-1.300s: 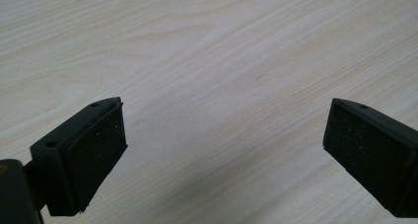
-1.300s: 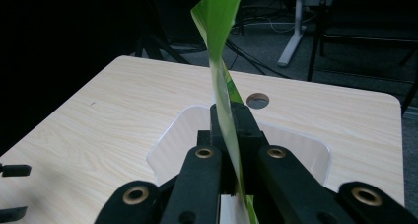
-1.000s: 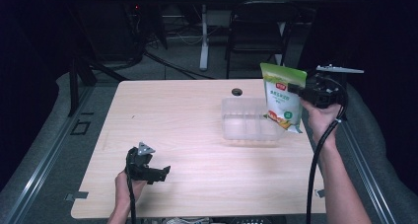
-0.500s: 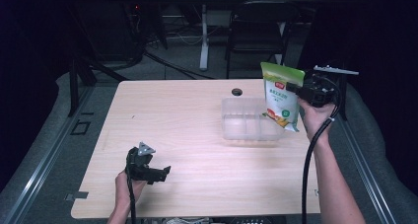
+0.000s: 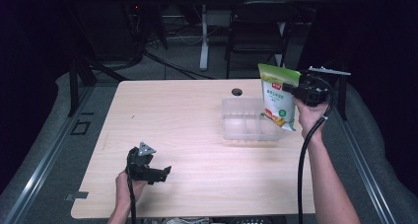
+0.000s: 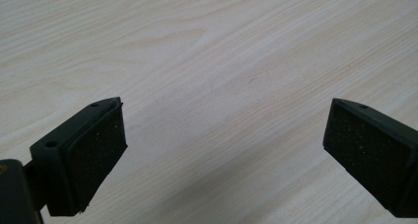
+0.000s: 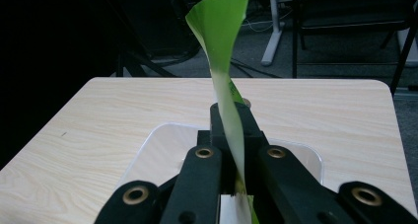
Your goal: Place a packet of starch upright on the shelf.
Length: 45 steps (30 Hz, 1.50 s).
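Pinching the green pouch (image 5: 277, 95) by its edge at right of frame above the clear tray (image 5: 246, 120), our right gripper (image 5: 296, 91) risks letting it twist loose, while our left gripper (image 5: 160, 172), jaws spread, idles over the counter (image 5: 187, 115) lower left.

Green-and-white pouch (image 5: 277, 96), clear tray (image 5: 245, 130), pale woodgrain table (image 5: 197, 115)

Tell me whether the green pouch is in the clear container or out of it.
Out. The right gripper holds the green pouch upright in the air, above the right end of the clear container.
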Motion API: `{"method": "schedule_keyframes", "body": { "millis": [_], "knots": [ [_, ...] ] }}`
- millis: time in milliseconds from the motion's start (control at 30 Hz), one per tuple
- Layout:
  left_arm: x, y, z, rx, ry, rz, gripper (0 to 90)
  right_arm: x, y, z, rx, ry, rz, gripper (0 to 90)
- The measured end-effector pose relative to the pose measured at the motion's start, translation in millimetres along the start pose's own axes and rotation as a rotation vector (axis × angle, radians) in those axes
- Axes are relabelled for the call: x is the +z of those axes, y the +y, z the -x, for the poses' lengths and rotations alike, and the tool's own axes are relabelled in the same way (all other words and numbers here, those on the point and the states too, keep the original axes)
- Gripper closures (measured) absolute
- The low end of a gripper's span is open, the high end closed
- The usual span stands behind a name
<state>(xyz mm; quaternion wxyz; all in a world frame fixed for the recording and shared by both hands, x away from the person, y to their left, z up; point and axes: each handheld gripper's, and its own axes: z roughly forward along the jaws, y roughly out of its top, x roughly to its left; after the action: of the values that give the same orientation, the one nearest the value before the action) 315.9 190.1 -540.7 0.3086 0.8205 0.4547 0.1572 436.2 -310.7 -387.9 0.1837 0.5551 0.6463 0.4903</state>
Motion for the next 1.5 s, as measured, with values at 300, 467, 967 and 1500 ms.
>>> {"method": "schedule_keyframes", "body": {
  "millis": [300,467,967,1500],
  "knots": [
    [-0.4,-0.2,0.0,-0.003,-0.002,0.001,2.5,8.8,-4.4,5.0,0.022,-0.016,0.01,90.0],
    [-0.4,-0.1,-0.4,0.001,-0.001,0.002,2.5,14.5,-7.1,5.7,0.03,-0.004,0.013,90.0],
    [-0.4,-0.2,-0.1,-0.002,-0.002,0.003,2.5,32.9,-18.8,12.1,0.042,-0.006,0.031,90.0],
    [-0.5,-0.1,-0.4,-0.001,-0.002,0.006,2.5,44.3,-41.3,24.7,0.058,0.018,0.056,90.0]
  ]
}}
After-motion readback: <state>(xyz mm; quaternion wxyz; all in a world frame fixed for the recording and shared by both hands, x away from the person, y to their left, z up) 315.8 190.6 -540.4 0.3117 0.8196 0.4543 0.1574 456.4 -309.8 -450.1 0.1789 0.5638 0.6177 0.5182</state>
